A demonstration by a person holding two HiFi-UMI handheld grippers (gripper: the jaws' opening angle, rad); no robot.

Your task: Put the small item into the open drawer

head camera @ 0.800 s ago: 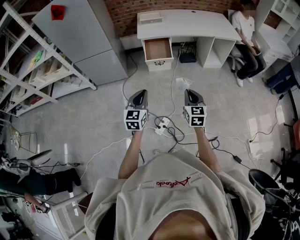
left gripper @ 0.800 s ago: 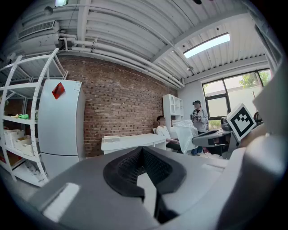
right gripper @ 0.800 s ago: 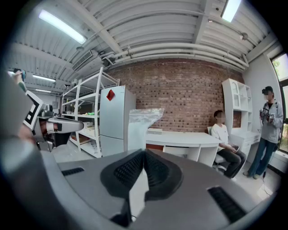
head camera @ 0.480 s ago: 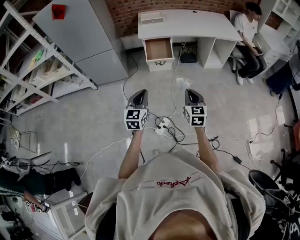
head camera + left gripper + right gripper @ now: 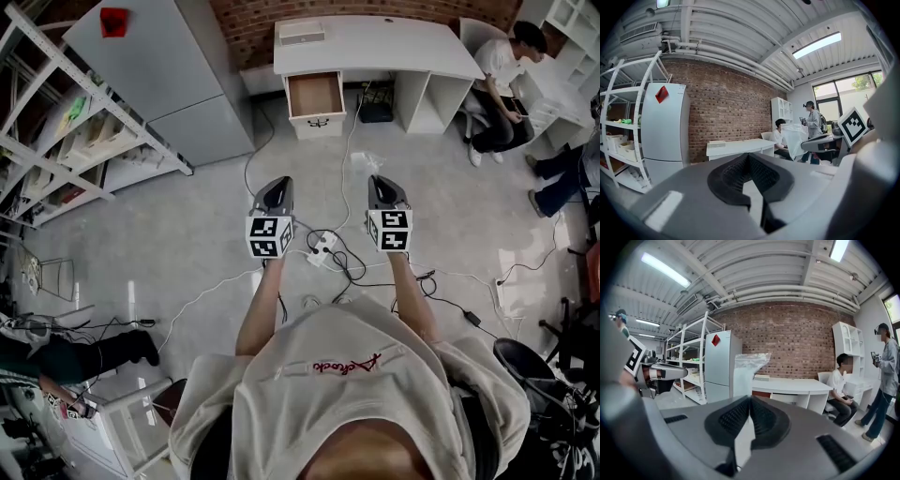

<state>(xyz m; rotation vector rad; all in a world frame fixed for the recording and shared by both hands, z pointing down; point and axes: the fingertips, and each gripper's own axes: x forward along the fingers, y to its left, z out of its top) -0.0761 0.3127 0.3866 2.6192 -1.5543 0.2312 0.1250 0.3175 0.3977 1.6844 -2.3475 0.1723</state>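
Pinching a clear plastic bag (image 5: 749,367) upright in the right hand-held gripper (image 5: 379,182), carrying the left hand-held gripper (image 5: 278,185) closed on nothing just beside it, facing open floor (image 5: 187,220) running ahead to the open drawer (image 5: 314,96), well apart, hanging under the white worktop's (image 5: 403,49) left edge.

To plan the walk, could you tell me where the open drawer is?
In the head view, the open drawer sits at top centre, under the left end of the white desk, right of the grey fridge.
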